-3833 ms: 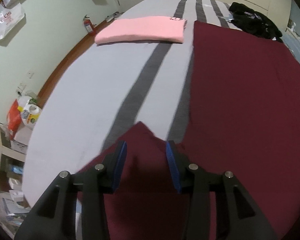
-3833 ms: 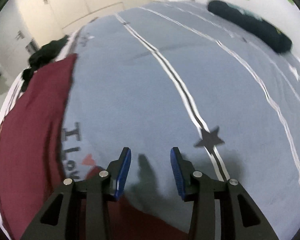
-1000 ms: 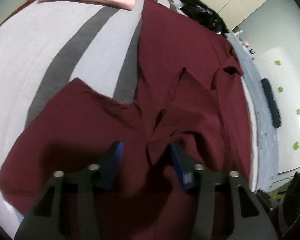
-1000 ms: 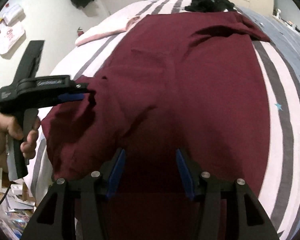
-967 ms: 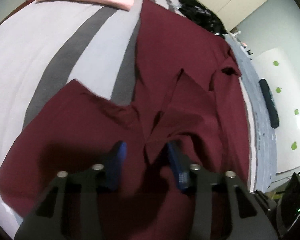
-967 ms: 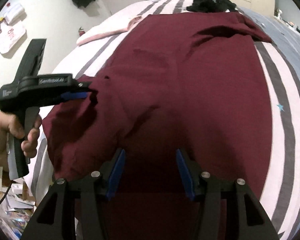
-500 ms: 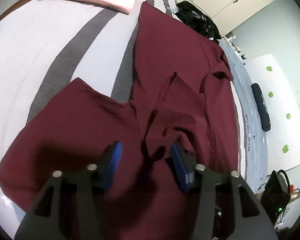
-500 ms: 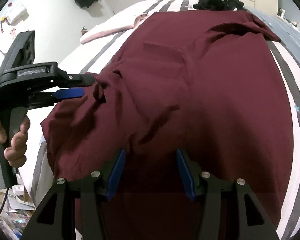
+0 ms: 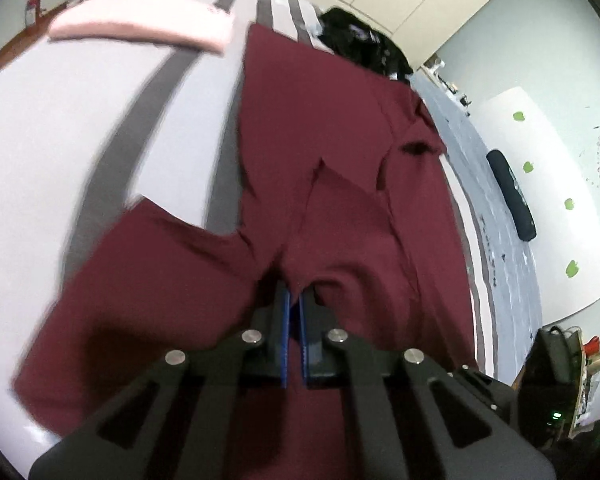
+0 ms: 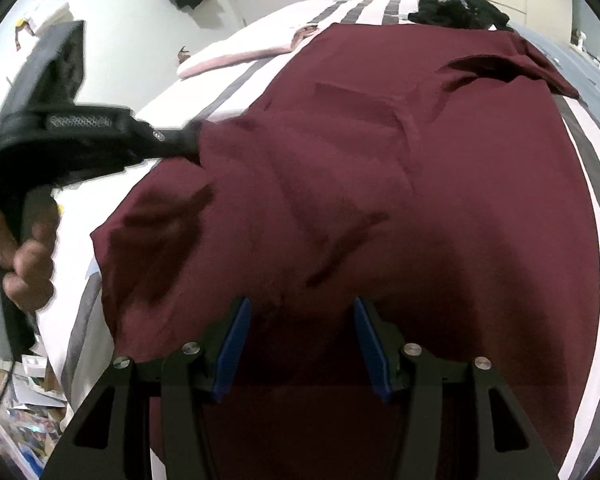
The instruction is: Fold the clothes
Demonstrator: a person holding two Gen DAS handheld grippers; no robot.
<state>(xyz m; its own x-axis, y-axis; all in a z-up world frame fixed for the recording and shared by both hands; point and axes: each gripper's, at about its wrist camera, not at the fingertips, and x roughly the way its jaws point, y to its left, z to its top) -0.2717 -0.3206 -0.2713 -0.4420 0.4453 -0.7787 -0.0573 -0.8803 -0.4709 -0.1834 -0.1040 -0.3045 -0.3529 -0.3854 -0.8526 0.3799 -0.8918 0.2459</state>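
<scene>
A large maroon garment (image 9: 332,152) lies spread over the striped bed (image 9: 60,128), with a sleeve flap folded toward its middle. My left gripper (image 9: 294,300) is shut on a fold of the maroon garment near its sleeve. In the right wrist view the same garment (image 10: 440,184) fills the bed, and the left gripper (image 10: 194,138) pinches its raised edge, held by a hand (image 10: 24,260). My right gripper (image 10: 300,312) hovers open over the garment's near hem, its blue pads apart with only cloth below them.
A folded pink garment (image 9: 140,24) rests at the bed's far left edge. A black clothes heap (image 9: 360,40) sits at the far end by the white wardrobe. A dark bolster (image 9: 510,196) lies on the right. Floor clutter (image 10: 24,432) lies beside the bed.
My left gripper has shut on the maroon fold it straddled half a second ago, and lifted it. The right gripper stays open over the hem.
</scene>
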